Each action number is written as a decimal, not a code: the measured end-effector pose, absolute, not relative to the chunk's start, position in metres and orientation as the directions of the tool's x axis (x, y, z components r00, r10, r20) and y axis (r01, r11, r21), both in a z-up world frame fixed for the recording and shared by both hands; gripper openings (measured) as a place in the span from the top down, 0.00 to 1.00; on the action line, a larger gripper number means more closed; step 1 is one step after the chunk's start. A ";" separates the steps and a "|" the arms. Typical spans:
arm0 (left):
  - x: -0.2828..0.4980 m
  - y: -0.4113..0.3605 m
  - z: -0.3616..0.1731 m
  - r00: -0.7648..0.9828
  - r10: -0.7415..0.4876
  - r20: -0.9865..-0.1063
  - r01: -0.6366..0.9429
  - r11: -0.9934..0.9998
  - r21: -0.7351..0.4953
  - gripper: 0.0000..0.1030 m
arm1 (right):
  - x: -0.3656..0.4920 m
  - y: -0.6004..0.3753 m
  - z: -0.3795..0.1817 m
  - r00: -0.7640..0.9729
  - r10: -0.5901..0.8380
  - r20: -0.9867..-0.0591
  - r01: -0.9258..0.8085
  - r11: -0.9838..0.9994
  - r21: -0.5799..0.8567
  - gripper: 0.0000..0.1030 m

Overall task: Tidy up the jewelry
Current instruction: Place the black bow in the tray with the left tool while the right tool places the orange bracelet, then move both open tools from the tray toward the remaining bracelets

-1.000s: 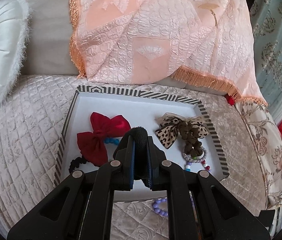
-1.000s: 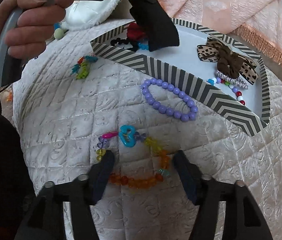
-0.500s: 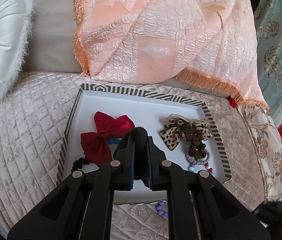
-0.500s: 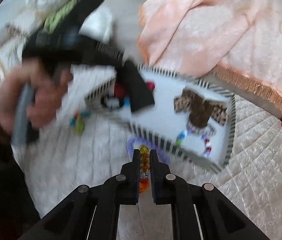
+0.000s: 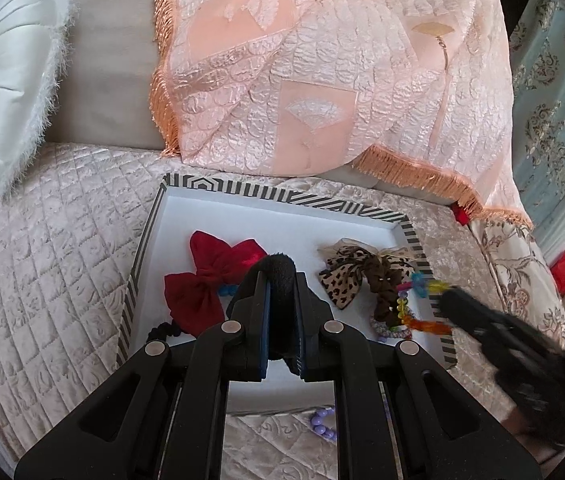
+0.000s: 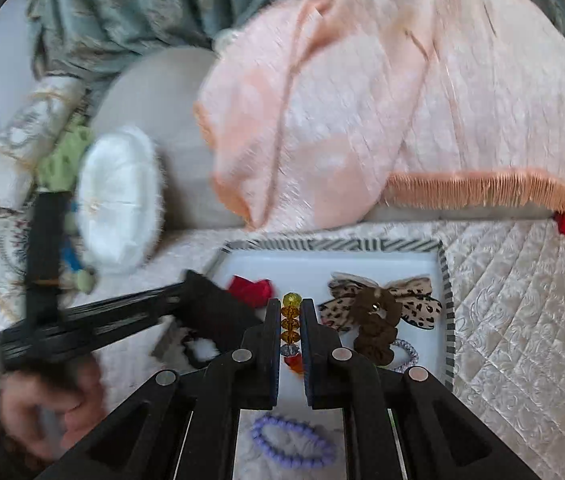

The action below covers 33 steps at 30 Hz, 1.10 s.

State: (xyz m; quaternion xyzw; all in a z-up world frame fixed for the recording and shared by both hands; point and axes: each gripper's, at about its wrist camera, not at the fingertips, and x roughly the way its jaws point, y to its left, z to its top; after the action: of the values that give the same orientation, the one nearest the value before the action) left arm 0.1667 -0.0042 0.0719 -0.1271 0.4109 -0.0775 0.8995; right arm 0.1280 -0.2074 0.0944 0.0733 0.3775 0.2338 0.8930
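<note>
A white tray with a black-and-white striped rim [image 5: 282,196] [image 6: 334,245] lies on the quilted sofa seat. In it lie a red bow [image 5: 202,280], a leopard bow with a brown scrunchie [image 5: 362,276] [image 6: 378,312], and a beaded ring [image 6: 406,354]. My left gripper [image 5: 280,280] is shut on a black fuzzy item [image 5: 278,300] above the tray's front. My right gripper [image 6: 290,312] is shut on a colourful bead bracelet [image 6: 291,324], held over the tray's right side; it dangles in the left wrist view [image 5: 414,304]. A purple bead bracelet [image 6: 292,440] lies on the seat before the tray.
A peach fringed blanket [image 5: 322,80] drapes over the sofa back behind the tray. A white fluffy cushion [image 5: 2,92] sits at the left. Patterned cushions [image 5: 522,280] lie to the right of the tray.
My right gripper closed on the colourful bracelet, lifted it off the seat and carried it over the tray's right side. My left gripper stayed shut, nearly still.
</note>
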 end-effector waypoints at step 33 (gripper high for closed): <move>0.193 0.006 0.032 0.593 -0.152 -0.791 -0.018 0.979 -0.201 0.64 | 0.172 -0.203 0.027 0.505 0.369 -0.780 -0.189 0.929 0.317 0.70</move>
State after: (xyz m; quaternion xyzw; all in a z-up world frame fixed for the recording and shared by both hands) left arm 0.1928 0.0056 0.0319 -0.0942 0.4498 -0.0378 0.8874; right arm 0.1725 -0.2026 0.0271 0.0955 0.4702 0.1619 0.8623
